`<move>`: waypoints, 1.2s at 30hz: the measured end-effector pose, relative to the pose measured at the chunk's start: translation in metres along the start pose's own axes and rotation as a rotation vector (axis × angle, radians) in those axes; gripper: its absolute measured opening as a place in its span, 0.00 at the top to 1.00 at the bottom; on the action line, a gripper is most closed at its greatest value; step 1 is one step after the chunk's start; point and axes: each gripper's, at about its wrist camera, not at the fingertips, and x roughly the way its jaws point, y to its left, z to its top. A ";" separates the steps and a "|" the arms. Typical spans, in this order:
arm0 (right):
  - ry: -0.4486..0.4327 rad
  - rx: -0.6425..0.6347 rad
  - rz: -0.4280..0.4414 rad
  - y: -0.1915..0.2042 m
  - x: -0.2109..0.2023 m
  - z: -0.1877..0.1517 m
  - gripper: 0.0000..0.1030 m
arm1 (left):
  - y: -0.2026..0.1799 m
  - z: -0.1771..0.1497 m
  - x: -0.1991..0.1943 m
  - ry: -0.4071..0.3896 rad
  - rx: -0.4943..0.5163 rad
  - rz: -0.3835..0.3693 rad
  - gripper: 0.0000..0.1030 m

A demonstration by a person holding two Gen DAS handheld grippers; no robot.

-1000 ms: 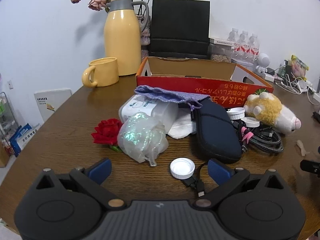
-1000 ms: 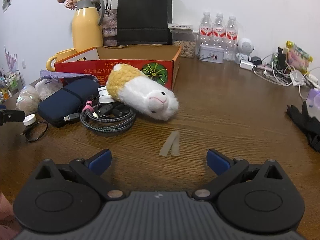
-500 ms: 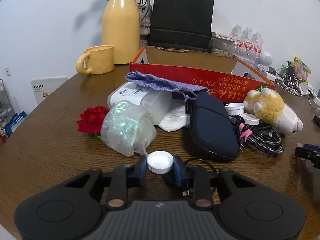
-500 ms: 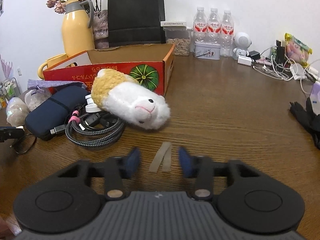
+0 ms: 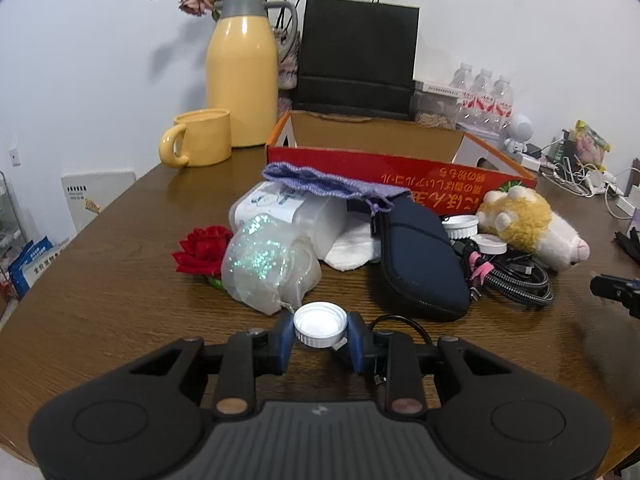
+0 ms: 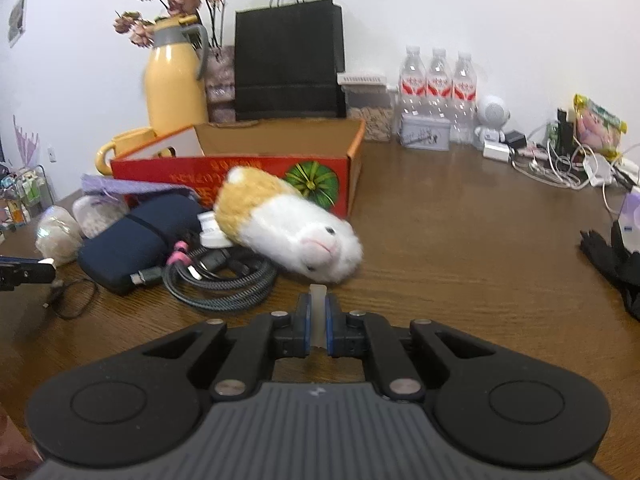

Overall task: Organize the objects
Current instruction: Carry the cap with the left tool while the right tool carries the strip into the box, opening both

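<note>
My left gripper (image 5: 320,334) is shut on a white bottle cap (image 5: 319,324), held just above the table in front of a glittery pouch (image 5: 268,266) and a navy case (image 5: 420,264). My right gripper (image 6: 317,318) is shut on a small pale strip (image 6: 318,300), right in front of a plush toy (image 6: 288,220). The red cardboard box (image 5: 400,168) stands open behind the clutter; it also shows in the right wrist view (image 6: 248,164). Coiled cables (image 6: 224,276) lie beside the plush.
A yellow jug (image 5: 242,80), yellow mug (image 5: 200,138) and black paper bag (image 5: 356,56) stand at the back. A red rose (image 5: 202,248) lies left. Water bottles (image 6: 438,80), chargers and wires (image 6: 560,164) sit back right. Black gloves (image 6: 616,264) lie at the right edge.
Both grippers went from open to shut: the left closed on the white cap, the right closed on the pale strip. Both have lifted slightly off the table.
</note>
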 end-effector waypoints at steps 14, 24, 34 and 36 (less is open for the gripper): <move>-0.112 -0.039 0.064 0.037 -0.006 0.041 0.93 | -0.005 0.035 -0.022 -0.140 0.026 -0.045 0.74; -0.179 -0.040 0.090 0.058 0.012 0.081 0.93 | -0.020 0.080 -0.003 -0.202 0.061 -0.064 0.74; -0.204 -0.012 0.094 0.064 0.042 0.113 0.93 | -0.029 0.124 0.024 -0.255 0.066 -0.069 0.74; -0.204 -0.008 0.094 0.064 0.050 0.119 0.93 | -0.030 0.132 0.030 -0.258 0.068 -0.069 0.74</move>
